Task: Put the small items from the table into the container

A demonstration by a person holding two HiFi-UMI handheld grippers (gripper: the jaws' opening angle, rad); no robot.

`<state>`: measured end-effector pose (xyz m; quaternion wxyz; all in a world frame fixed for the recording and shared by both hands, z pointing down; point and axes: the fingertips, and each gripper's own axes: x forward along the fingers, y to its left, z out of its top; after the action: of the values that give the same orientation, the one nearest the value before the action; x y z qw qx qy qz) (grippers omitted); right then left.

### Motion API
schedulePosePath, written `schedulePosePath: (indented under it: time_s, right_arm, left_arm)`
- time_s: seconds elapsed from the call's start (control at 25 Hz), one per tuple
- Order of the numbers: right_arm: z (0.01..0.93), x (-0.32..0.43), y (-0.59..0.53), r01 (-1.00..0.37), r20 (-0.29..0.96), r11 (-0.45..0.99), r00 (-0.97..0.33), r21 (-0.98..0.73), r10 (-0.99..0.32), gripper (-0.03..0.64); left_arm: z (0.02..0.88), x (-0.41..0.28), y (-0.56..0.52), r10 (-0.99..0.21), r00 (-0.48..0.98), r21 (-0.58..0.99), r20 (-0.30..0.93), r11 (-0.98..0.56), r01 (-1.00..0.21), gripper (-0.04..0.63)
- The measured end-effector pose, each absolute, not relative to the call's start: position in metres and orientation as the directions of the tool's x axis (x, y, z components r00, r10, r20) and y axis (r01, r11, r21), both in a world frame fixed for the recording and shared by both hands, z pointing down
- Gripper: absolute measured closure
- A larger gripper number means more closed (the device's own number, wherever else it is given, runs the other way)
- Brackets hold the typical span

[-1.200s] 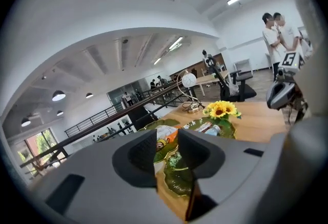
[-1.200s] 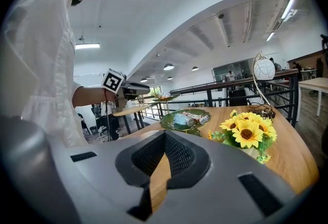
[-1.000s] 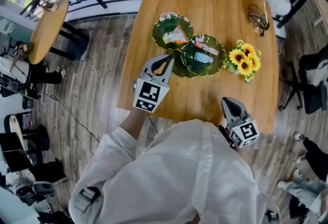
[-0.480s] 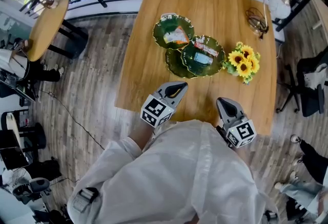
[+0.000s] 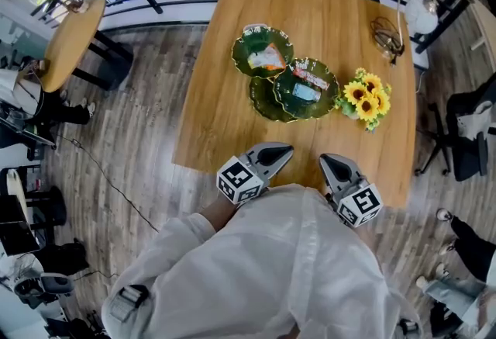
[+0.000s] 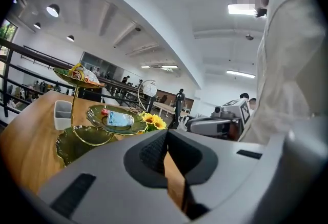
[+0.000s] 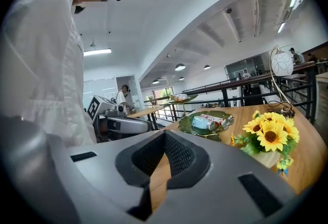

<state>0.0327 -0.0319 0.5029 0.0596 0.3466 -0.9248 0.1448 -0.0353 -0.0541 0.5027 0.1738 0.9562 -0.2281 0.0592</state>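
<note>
The left gripper [image 5: 285,151] and right gripper [image 5: 325,160] — both with jaws pressed together on nothing — hang side by side over the near edge of the wooden table [image 5: 325,12], while the small packets [image 5: 266,58] lie in the green leaf dishes [image 5: 267,101] near its middle

Your container is a three-tier stand [image 5: 267,101] of dark green, leaf-shaped dishes with gold rims on a thin gold wire frame. It stands upright near the middle of the bench [image 5: 325,12]. On the top dish you have an orange-and-white packet [image 5: 266,58] lying flat. On the middle dish, a red-and-white wrapper [image 5: 311,78] lies just beside a pale blue packet [image 5: 304,93], both flat.
</note>
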Motion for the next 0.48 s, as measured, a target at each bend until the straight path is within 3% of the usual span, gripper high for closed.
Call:
schedulePosePath:
  time_s: [0.48]
  right_arm:
    - [0.5,0.033,-0.023,-0.635,0.202,0.735,-0.773,-0.239,-0.602,0.604]
  left_arm:
    - [0.499,-0.026,-0.042,-0.378,0.913,0.34,0.154,-0.847,-0.408,0.588]
